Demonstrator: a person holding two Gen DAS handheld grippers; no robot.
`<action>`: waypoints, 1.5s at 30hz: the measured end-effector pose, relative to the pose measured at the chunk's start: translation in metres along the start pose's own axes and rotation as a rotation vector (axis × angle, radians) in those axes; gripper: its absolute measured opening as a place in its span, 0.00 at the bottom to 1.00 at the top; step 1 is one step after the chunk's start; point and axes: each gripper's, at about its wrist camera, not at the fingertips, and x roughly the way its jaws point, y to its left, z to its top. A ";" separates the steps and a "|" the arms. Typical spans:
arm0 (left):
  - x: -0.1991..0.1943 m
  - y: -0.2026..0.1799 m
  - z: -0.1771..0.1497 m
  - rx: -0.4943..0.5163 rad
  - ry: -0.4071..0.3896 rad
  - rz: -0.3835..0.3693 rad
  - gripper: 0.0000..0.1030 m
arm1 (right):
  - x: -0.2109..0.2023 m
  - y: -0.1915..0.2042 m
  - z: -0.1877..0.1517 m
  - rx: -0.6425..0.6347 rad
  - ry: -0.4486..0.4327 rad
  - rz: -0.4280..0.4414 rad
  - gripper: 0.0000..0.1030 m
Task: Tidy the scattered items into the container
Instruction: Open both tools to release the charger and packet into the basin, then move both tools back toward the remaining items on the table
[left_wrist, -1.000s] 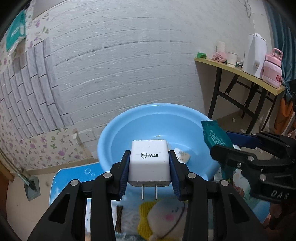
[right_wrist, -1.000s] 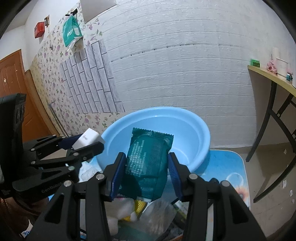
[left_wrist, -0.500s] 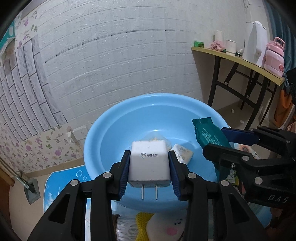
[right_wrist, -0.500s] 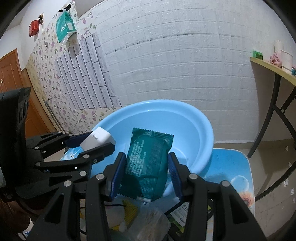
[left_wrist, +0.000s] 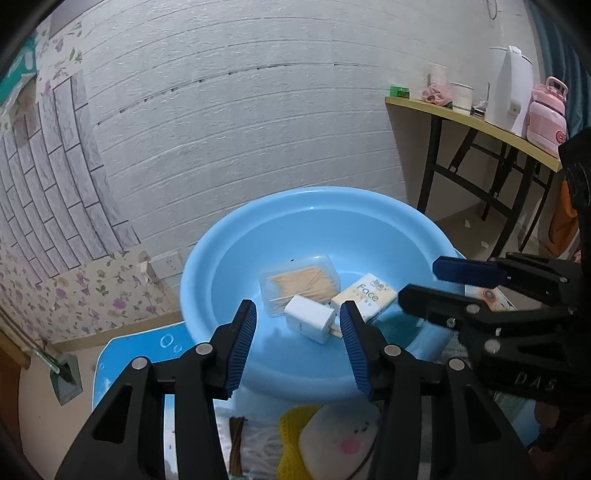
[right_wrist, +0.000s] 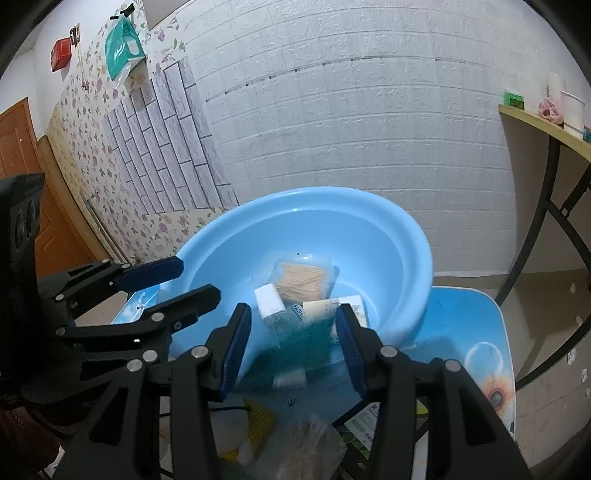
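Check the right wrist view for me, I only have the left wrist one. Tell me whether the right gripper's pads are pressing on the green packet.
Observer: They don't seem to be. The green packet is a blur between the right gripper's pads, low over the blue basin's near rim.
Operator: Name what lies outside the basin below that gripper.
Observer: A clear crinkled bag lies right in front of the camera.
Operator: Look to the right of the bag.
Observer: A green and white leaflet lies there, partly hidden by the gripper's right-hand finger.
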 end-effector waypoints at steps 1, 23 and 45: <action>-0.002 0.001 -0.001 -0.003 0.000 0.002 0.45 | -0.001 0.001 0.000 0.001 0.000 -0.005 0.46; -0.093 0.041 -0.072 -0.088 -0.016 0.096 0.77 | -0.063 0.028 -0.040 -0.014 0.022 -0.062 0.47; -0.121 0.079 -0.164 -0.177 0.088 0.169 0.85 | -0.062 0.076 -0.124 -0.048 0.211 -0.038 0.47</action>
